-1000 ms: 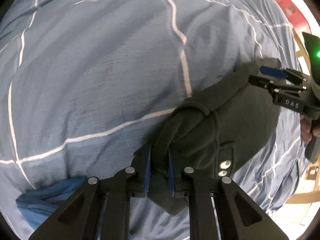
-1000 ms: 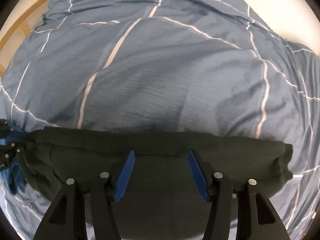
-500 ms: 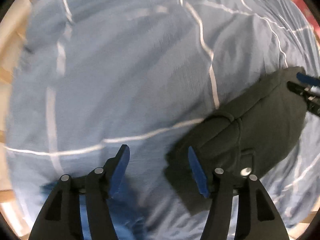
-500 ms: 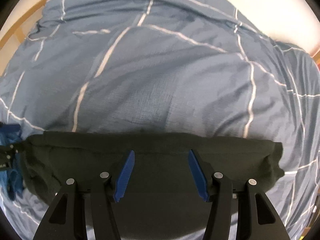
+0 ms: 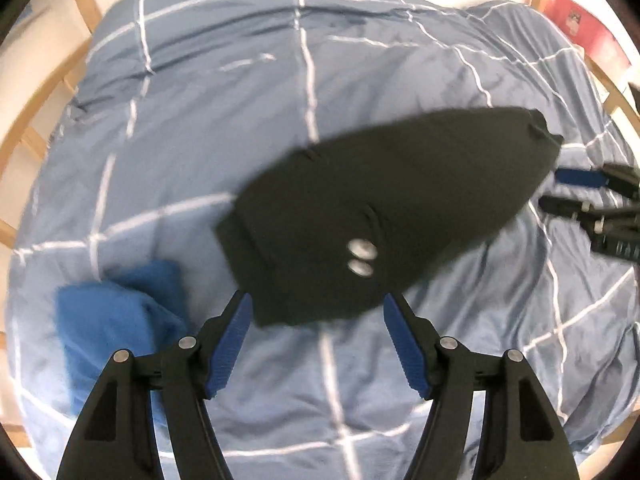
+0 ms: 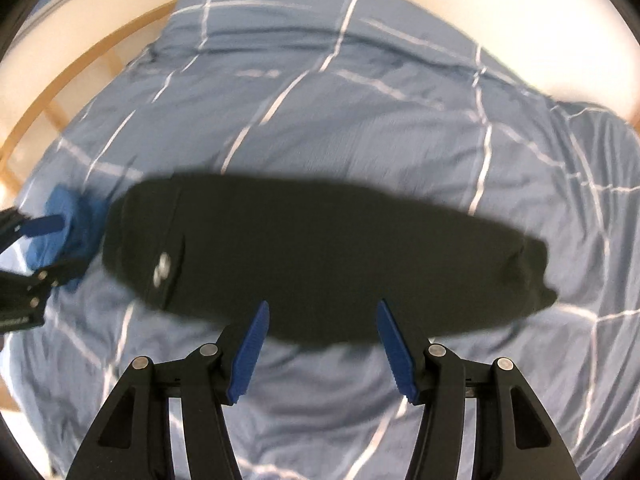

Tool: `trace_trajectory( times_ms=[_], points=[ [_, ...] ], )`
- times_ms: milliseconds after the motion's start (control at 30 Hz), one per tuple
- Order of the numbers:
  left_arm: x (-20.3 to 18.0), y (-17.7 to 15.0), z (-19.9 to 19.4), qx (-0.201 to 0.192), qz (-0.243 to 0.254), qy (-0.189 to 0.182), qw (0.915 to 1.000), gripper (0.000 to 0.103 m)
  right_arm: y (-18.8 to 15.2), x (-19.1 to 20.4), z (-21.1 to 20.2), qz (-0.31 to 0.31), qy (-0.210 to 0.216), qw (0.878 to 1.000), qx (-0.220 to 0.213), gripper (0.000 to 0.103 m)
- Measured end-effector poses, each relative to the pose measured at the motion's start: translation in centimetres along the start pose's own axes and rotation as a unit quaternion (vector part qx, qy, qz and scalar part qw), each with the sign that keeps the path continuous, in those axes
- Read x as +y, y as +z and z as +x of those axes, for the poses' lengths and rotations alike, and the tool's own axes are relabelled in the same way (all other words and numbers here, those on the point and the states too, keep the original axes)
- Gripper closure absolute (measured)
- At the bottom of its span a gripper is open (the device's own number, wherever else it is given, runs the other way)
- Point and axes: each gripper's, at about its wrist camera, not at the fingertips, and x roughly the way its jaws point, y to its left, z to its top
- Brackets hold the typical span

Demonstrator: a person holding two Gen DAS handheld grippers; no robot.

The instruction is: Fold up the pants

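Observation:
The dark pants (image 5: 384, 216) lie folded into a long flat bundle on the blue checked duvet (image 5: 200, 140), with two metal snaps (image 5: 360, 258) showing near the left end. They also show in the right wrist view (image 6: 320, 256). My left gripper (image 5: 318, 344) is open and empty, raised above the duvet just short of the snap end. My right gripper (image 6: 322, 350) is open and empty, raised over the near long edge of the pants; it also shows at the right in the left wrist view (image 5: 576, 192).
A folded bright blue cloth (image 5: 116, 316) lies on the duvet left of the pants, and shows in the right wrist view (image 6: 68, 220) too. A wooden bed rail (image 5: 36, 96) runs along the left and far sides. A red object (image 5: 580, 28) stands beyond the bed at far right.
My left gripper let go of the pants' waist end and opened. Both grippers have pulled back and up, so the whole folded bundle now shows lying on the duvet.

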Motion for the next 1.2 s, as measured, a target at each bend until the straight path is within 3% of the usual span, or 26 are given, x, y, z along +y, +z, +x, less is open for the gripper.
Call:
trace_trajectory(
  times_ms=[133, 267, 367, 533, 667, 800, 900, 1067, 1200],
  points=[
    [-1.0, -1.1, 2.6, 0.003, -0.005, 0.015, 0.9999, 0.036, -4.1, -0.1, 2.2, -0.023, 0.030, 0.999, 0.019, 0.047],
    [-1.3, -1.3, 5.0, 0.012, -0.007, 0.040, 0.9991, 0.036, -5.6, 0.1, 4.8, -0.036, 0.057, 0.997, 0.025, 0.047],
    [-1.2, -1.0, 6.3, 0.018, -0.008, 0.065, 0.9977, 0.036, -5.7, 0.1, 6.6, -0.046, 0.073, 0.996, 0.034, 0.047],
    [-0.8, -0.4, 7.5, 0.026, -0.016, 0.073, 0.9969, 0.036, -4.5, -0.5, 8.0, -0.053, 0.089, 0.994, 0.041, 0.047],
    [-0.5, 0.3, 7.7, 0.022, -0.021, 0.080, 0.9963, 0.036, -3.3, -0.3, 9.2, -0.062, 0.132, 0.987, 0.067, 0.047],
    [0.2, 1.2, 8.1, 0.017, -0.024, 0.108, 0.9937, 0.034, -3.4, -0.2, 10.1, -0.066, 0.130, 0.986, 0.081, 0.047],
    [1.1, 1.6, 8.6, 0.028, -0.045, 0.093, 0.9943, 0.034, -3.5, 0.6, 10.3, -0.075, 0.130, 0.985, 0.083, 0.047],
    [0.8, 1.5, 8.6, 0.027, -0.036, 0.098, 0.9942, 0.033, -3.7, 1.0, 11.2, -0.072, 0.133, 0.983, 0.101, 0.047],
    [0.5, 1.3, 8.6, 0.025, -0.031, 0.101, 0.9941, 0.032, -3.5, 0.4, 10.9, -0.066, 0.122, 0.987, 0.082, 0.047]
  ],
)
